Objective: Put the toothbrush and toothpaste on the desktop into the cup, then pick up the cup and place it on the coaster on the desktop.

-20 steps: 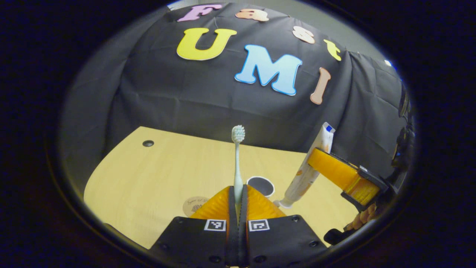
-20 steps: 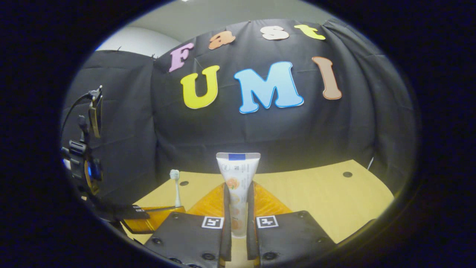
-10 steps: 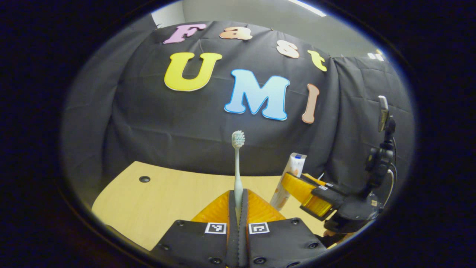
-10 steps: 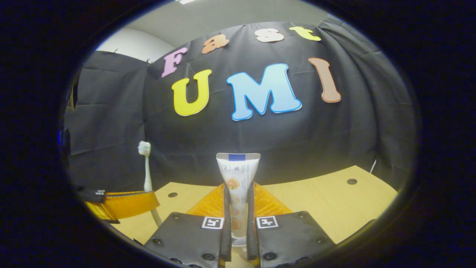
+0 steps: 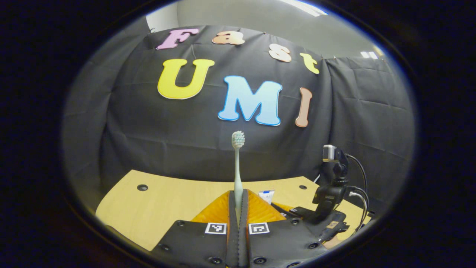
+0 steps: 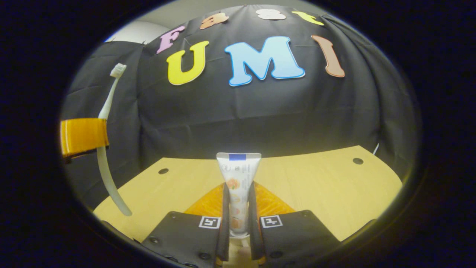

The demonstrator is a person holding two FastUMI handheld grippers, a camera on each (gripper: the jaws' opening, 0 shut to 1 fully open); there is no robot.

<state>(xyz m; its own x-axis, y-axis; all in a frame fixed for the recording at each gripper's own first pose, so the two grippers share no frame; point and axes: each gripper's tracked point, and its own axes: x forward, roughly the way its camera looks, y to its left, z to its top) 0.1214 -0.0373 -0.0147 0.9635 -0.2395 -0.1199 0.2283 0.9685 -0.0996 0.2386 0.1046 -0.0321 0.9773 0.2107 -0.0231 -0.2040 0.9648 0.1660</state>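
Note:
A pale toothbrush stands upright, bristles on top, with my left gripper shut on its lower handle. In the right gripper view the same toothbrush hangs high at the left, clamped by the left gripper, and its handle end is above the table. A white toothpaste tube with a blue band on top is upright with my right gripper shut on it. The tube's top peeks out low to the right of the left gripper, with the right gripper's body and camera mount behind it.
A light wooden table runs to the black cloth wall. It has small dark holes near the back edge. Cables trail from the right gripper's mount.
My left gripper has risen with the toothbrush and the view has tilted up, so the cup and coaster dropped out of sight. The right gripper with the toothpaste now sits lower and nearer.

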